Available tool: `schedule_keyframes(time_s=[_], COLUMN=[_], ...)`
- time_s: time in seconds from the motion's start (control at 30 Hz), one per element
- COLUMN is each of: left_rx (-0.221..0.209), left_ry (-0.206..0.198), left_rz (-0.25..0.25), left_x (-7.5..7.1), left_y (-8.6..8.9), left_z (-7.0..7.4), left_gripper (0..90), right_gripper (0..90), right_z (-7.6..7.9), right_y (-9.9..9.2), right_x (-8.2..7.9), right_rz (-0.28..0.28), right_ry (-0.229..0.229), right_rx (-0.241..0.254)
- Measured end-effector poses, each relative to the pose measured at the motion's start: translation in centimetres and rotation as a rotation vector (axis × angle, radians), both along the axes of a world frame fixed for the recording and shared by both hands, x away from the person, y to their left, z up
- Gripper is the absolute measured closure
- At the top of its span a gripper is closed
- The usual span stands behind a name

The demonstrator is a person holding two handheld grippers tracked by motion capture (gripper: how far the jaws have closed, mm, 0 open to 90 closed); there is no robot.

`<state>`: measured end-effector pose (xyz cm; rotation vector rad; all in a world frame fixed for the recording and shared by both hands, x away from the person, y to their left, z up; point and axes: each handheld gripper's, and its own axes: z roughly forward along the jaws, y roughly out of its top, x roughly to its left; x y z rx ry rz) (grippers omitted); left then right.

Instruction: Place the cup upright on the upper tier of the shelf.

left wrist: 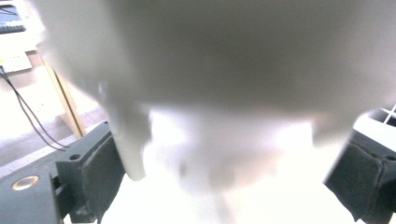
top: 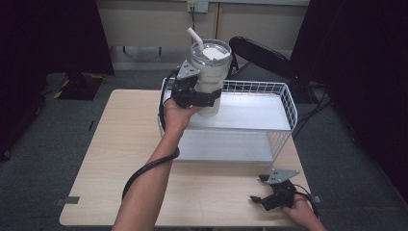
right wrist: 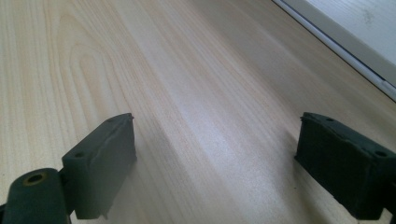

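High view: the left gripper [top: 213, 95] clamps the tall white plastic tumbler [top: 209, 72] with clear lid and straw at the left end of the white wire basket [top: 287, 103] on the pale wooden table [top: 113, 159]. The right gripper [top: 260, 188], jaws apart and empty, rests at the basket's near right, by the table's front edge.

Left gripper view: the blurred, smooth tumbler [left wrist: 224, 102] sits between both jaws.

Right gripper view: bare grained table [right wrist: 201, 93] spans the wide-spread jaws.
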<state>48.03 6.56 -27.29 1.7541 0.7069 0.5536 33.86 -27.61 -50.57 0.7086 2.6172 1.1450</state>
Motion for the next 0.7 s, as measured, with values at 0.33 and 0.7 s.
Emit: schedule_keyframes(time_s=[0.33, 0.7], left_rx=[0.054, 0.05], left_ry=[0.078, 0.093], left_rz=[0.006, -0.033], left_x=[-0.7, -3.1], left_y=[0.8, 2.5], left_z=[-0.3, -0.6], left_gripper=[10.8, 15.4], right_gripper=[11.2, 11.2], right_z=[0.0, 0.0], right_y=[0.0, 0.0], right_x=[0.0, 0.0], right_rz=[0.0, 0.0], right_ry=[0.0, -0.001], right_rx=[0.0, 0.0])
